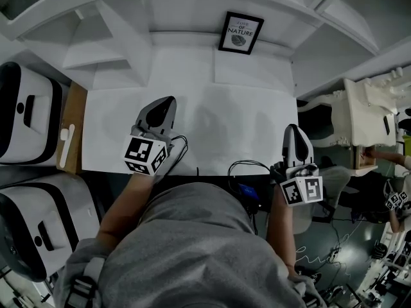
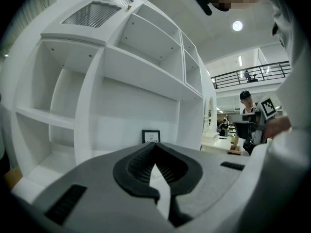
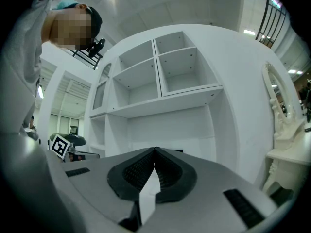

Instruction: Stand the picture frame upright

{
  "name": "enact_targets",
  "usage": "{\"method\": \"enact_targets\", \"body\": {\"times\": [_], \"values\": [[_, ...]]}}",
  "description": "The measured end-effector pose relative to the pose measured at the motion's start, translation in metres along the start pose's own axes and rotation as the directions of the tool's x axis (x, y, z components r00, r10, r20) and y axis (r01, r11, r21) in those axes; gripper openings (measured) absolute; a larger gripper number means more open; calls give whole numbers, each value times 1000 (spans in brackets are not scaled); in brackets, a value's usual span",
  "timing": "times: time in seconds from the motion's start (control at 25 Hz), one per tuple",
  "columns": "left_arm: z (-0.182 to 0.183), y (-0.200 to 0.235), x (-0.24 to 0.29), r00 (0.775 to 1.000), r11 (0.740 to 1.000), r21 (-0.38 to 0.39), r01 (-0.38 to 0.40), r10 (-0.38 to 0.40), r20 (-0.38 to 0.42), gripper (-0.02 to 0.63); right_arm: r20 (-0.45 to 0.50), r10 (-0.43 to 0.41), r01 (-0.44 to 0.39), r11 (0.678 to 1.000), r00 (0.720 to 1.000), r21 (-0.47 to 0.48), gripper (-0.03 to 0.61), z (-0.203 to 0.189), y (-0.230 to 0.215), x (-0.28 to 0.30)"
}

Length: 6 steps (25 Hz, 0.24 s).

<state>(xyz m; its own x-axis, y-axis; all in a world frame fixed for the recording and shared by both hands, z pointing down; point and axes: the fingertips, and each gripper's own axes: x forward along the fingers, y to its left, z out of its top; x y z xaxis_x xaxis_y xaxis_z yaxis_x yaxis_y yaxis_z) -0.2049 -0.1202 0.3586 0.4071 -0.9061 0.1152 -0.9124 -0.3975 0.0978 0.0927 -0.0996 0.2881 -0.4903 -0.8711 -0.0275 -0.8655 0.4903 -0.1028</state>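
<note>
Head view | left gripper (image 1: 168, 101) and right gripper (image 1: 293, 129) shut, empty | picture frame (image 1: 241, 33) seen standing well ahead | could be toppled if nudged.

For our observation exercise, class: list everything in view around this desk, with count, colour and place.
picture frame: one, black, standing at the desk's back wall
desk: one, white, centre, shelves above
devices: two, white and black, far left
wooden board: one, brown, left of desk
dressing table: one, white, right
cables: several, black, desk's near edge
left tongs: one, grey, shut and empty, above desk
right tongs: one, grey, shut and empty, near desk's right edge
</note>
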Motion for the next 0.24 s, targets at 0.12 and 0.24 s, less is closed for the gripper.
{"method": "enact_targets", "body": {"times": [0.12,0.24], "values": [[-1,0,0,1000,1000,-1,0,0,-3,6,-3,-1,1,1000,1000,0,26,-1,1,0],[0,1,0,1000,1000,-1,-1,1,-3,6,-4,-4,4,1000,1000,0,26,0,1,1]]}}
